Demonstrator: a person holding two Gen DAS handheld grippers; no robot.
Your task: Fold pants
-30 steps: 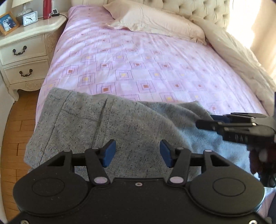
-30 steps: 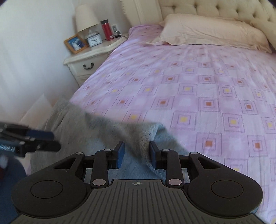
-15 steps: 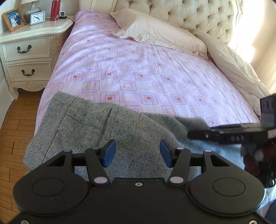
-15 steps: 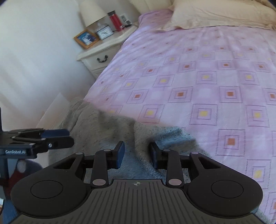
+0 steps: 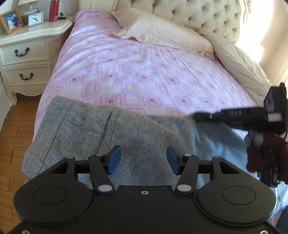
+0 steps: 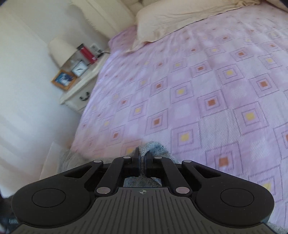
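The pants (image 5: 86, 136) across the lower middle of your left view are a coarse, flecked grey knit, matt and nubbly. The bed (image 5: 144, 75) under them wears a smooth, thin pink cotton-like sheet printed with squares. Your left tongs (image 5: 141, 160) are matt black plastic with blue rubbery pads (image 5: 113, 160); your right tongs (image 6: 142, 162) have the same matt black finish, with a ribbed grey plate below. At upper left, the nightstand (image 5: 27, 52) is cream-painted carved wood with dark metal handles. The floor (image 5: 12, 136) at left is glossy wood planks. The headboard (image 5: 198, 16) looks tufted and padded.
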